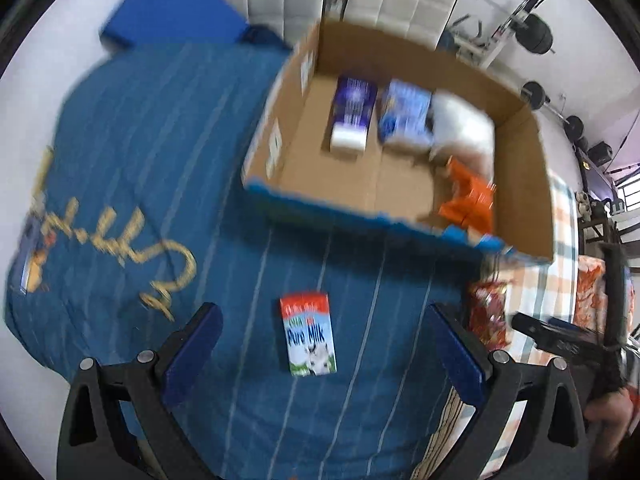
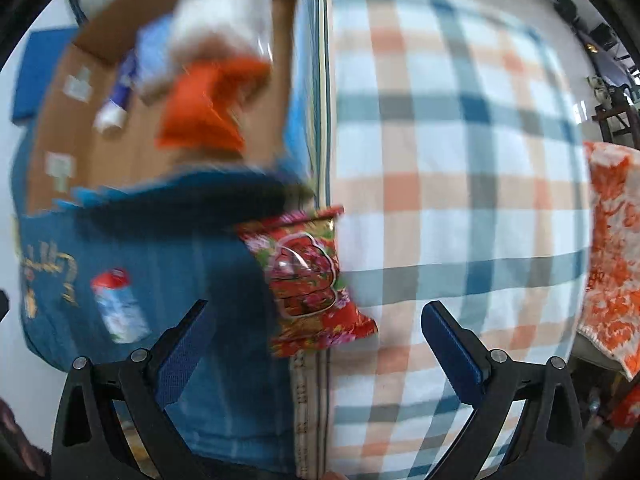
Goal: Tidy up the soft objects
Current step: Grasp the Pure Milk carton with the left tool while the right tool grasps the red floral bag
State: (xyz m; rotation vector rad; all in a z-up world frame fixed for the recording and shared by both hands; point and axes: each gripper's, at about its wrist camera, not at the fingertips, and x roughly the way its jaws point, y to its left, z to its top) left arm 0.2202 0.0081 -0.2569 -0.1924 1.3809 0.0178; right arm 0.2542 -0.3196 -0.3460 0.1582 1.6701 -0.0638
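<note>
My left gripper (image 1: 322,334) is open and empty above a small Pure Milk pack (image 1: 309,334) lying on the blue blanket (image 1: 140,152). Beyond it stands an open cardboard box (image 1: 524,184) holding a dark blue pack (image 1: 352,110), a light blue pack (image 1: 406,114), a white soft bundle (image 1: 464,124) and an orange bag (image 1: 468,196). My right gripper (image 2: 316,334) is open and empty over a red flowered packet (image 2: 310,276) lying where the blue blanket (image 2: 192,260) meets the checked cloth (image 2: 460,160). The milk pack (image 2: 118,306) and box (image 2: 80,128) show at left.
A blue cushion (image 1: 172,4) lies at the far left. An orange patterned cloth (image 2: 614,240) hangs at the right. Weights and a rack (image 1: 532,36) stand by the far wall. The right gripper's body (image 1: 560,336) shows in the left wrist view.
</note>
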